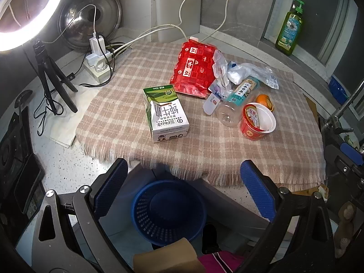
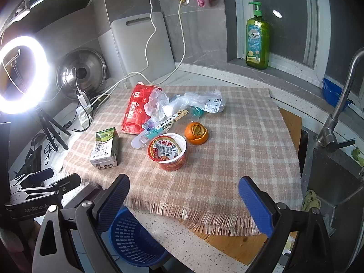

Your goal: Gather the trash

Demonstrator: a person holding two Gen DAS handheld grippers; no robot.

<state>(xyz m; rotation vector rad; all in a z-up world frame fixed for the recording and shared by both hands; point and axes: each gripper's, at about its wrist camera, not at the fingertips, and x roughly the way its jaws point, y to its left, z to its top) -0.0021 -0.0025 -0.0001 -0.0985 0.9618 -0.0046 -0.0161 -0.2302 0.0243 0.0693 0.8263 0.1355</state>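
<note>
Left wrist view: the left gripper (image 1: 182,193) hangs wide open and empty over the near edge of the surface (image 1: 68,170), directly above the blue basket (image 1: 168,211) on the floor. Ahead on the checked cloth (image 1: 227,150) the milk carton (image 1: 165,113) lies flat, its long axis running away from the camera, green top pointing to the far side. To the right, the clear bottle (image 1: 238,101) lies on its side, base toward us, touching the red cup (image 1: 258,121). Risk here, I'd say: grab the bottle carelessly and it rolls, knocking that cup over.

Right wrist view: the right gripper (image 2: 182,202) is spread open too, holding nothing, hovering over the cloth's fringe. The cup (image 2: 168,151) stands upright, mouth up, with the orange peel (image 2: 196,133) just beside it. The red packet (image 2: 136,109) lies flat behind, crumpled plastic wrap (image 2: 157,107) overlapping it. That flimsy wrap could snag and drag neighbours along.
</note>
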